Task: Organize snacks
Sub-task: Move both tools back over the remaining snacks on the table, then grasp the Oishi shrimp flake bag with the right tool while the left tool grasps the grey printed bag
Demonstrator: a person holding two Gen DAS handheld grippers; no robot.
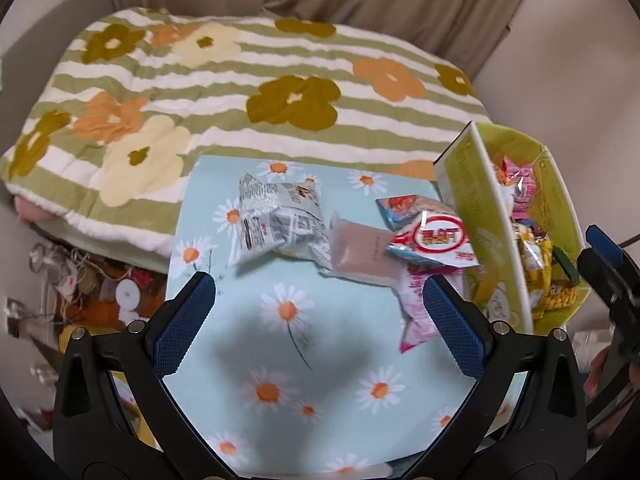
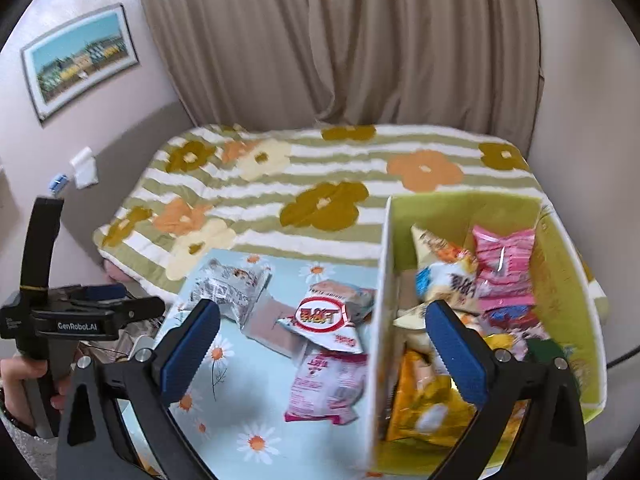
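Observation:
Loose snack packets lie on a small table with a light-blue daisy cloth [image 1: 320, 360]: a white-grey printed bag [image 1: 276, 216], a flat brownish pouch [image 1: 362, 254], a packet with a red circle label [image 1: 436, 240] and a pink packet [image 1: 416, 316]. A green box [image 1: 472, 200] at the table's right edge holds several packets. My left gripper [image 1: 320, 320] hangs open above the cloth, empty. My right gripper [image 2: 322, 342] is open and empty over the box's white wall [image 2: 380, 300], with the pink packet [image 2: 328, 384], the red-circle packet [image 2: 324, 320] and the box contents [image 2: 504, 276] below.
A bed with a green-striped flowered blanket [image 1: 248, 92] lies behind the table, curtains [image 2: 340, 40] behind it. Clutter and cables [image 1: 88, 288] sit on the floor left of the table. A framed picture [image 2: 80, 60] hangs on the left wall. A hand [image 2: 24, 376] holds the left gripper's handle.

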